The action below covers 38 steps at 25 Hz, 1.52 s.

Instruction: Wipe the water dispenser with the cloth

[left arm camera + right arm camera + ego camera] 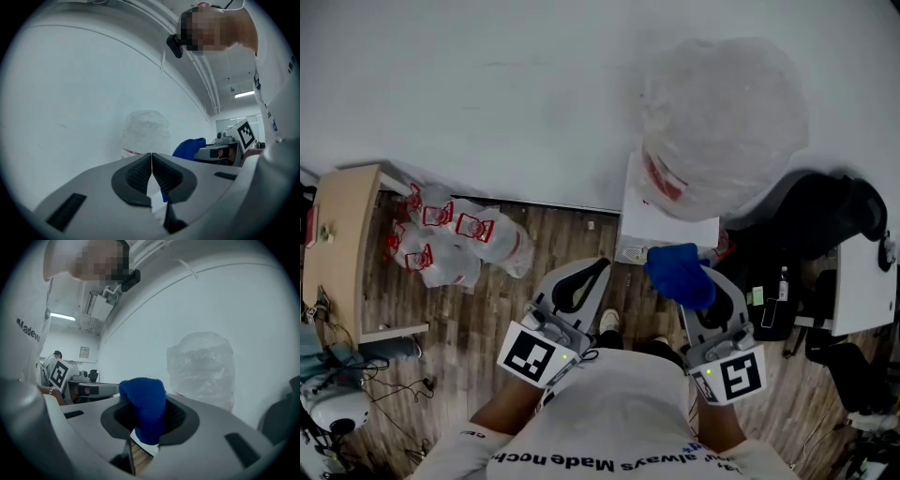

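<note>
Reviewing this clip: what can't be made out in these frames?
- Water dispenser front: head view, hidden under its plastic-wrapped bottle and the cloth.
- Bottle's red label: print blurred by the wrap, every view.
- Dispenser below the bottle: blocked by the left gripper and right gripper in their own views.

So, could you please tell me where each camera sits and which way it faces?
Head view: on the person's head, looking down at the water dispenser; the left gripper, right gripper and shirt show.
Left gripper view: on that gripper, along shut jaws toward the wrapped bottle; shirt at right.
Right gripper view: on that gripper, along jaws clamping the cloth; shirt at left.
All three share bottle and cloth.
</note>
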Tool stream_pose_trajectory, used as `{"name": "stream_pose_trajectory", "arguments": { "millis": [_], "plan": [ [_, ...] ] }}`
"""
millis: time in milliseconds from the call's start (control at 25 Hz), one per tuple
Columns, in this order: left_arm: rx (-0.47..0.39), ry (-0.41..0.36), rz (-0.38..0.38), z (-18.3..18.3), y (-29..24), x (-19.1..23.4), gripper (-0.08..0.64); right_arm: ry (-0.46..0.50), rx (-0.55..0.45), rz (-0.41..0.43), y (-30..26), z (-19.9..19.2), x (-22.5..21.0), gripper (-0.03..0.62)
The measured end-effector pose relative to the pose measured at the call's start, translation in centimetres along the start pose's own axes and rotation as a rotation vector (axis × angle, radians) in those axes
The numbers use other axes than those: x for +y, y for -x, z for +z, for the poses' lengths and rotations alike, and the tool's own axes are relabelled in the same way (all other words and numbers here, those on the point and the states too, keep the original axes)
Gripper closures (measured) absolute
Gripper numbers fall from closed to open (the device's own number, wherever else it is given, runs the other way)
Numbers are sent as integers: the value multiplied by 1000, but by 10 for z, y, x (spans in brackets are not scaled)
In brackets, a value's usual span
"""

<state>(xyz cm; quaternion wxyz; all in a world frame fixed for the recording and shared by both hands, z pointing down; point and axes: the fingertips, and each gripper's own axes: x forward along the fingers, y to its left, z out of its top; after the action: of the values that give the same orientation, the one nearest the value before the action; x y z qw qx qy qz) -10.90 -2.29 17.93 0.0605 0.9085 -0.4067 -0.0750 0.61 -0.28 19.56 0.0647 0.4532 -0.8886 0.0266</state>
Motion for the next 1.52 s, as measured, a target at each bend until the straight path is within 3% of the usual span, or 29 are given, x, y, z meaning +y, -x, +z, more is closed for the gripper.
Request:
{"name": "stream_pose_trajectory", "arguments": {
  "millis": [160, 400, 640, 1040, 1320, 1520],
  "plan": [
    [26, 5, 2, -16, -11, 16, 538, 24, 17, -11, -19, -13, -6, 486],
    [92, 19, 4, -55, -20, 35, 540, 139, 36, -51, -66, -44, -11, 486],
    [146, 34, 20, -92, -32, 59, 539, 219, 144, -97, -121, -99, -21, 486],
    [217, 21, 33, -137, -53, 82, 540, 247, 291, -160, -201, -183, -55, 488],
    [231, 31, 41, -145, -56, 84, 540, 208, 452, -205, -234, -264, -76, 489],
    [232, 29, 38, -144, -54, 79, 540, 221, 537, -214, -241, -289, -83, 489]
  ]
}}
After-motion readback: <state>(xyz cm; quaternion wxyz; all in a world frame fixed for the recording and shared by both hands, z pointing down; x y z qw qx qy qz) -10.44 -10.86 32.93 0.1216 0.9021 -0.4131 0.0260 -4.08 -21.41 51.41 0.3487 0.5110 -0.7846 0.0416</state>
